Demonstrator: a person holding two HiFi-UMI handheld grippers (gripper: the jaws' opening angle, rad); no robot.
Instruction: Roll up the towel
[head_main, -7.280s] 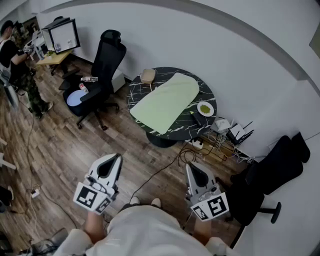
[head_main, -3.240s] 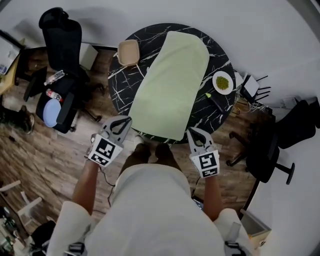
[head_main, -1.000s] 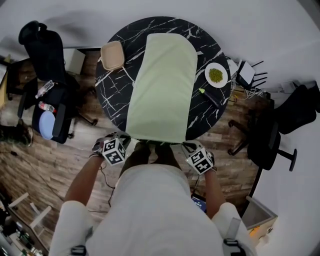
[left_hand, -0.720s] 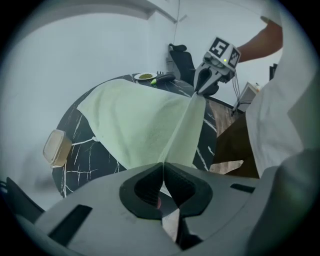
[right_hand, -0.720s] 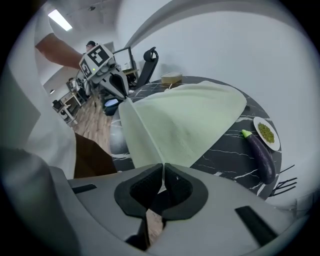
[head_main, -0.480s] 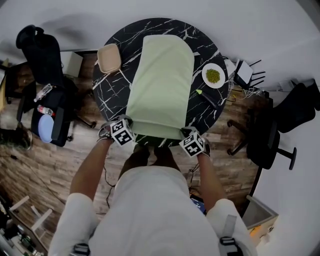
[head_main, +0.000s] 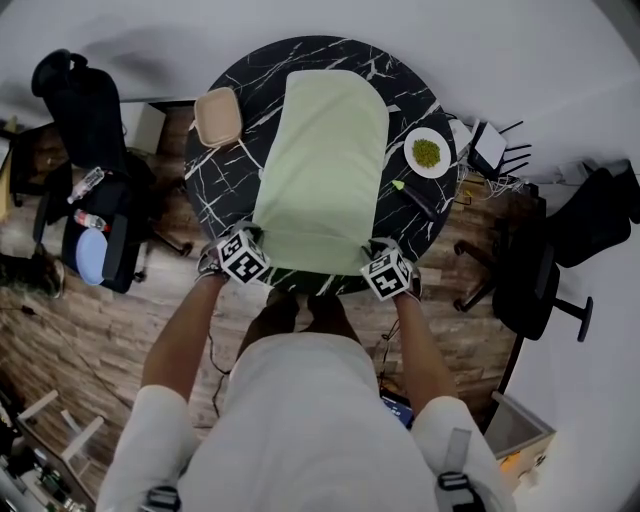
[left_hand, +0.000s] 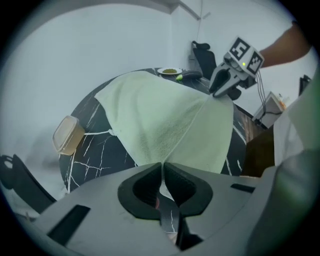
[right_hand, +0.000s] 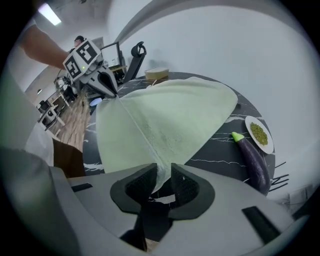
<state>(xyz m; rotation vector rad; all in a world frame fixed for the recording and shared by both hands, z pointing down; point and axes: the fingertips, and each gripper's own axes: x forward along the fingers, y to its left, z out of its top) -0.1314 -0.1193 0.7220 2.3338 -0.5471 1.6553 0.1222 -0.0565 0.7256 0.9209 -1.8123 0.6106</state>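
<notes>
A pale green towel (head_main: 320, 170) lies lengthwise on the round black marble table (head_main: 225, 190), and its near end hangs over the table's front edge. My left gripper (head_main: 258, 240) is at the towel's near left corner. In the left gripper view its jaws (left_hand: 163, 165) stand shut, tips against the towel (left_hand: 160, 120); no cloth shows pinched. My right gripper (head_main: 371, 250) is at the near right corner. Its jaws (right_hand: 163, 172) are opening, and the towel's (right_hand: 170, 120) corner hangs in the gap between them, unpressed.
A tan lidded container (head_main: 218, 115) sits at the table's left, beside the towel. On the right are a plate of green food (head_main: 426, 152) and an eggplant (head_main: 420, 198). Office chairs stand at the left (head_main: 85, 110) and the right (head_main: 540, 290).
Both grippers came forward from below the table's edge to the towel's near corners. The right jaws have parted around the corner; the left jaws stayed shut.
</notes>
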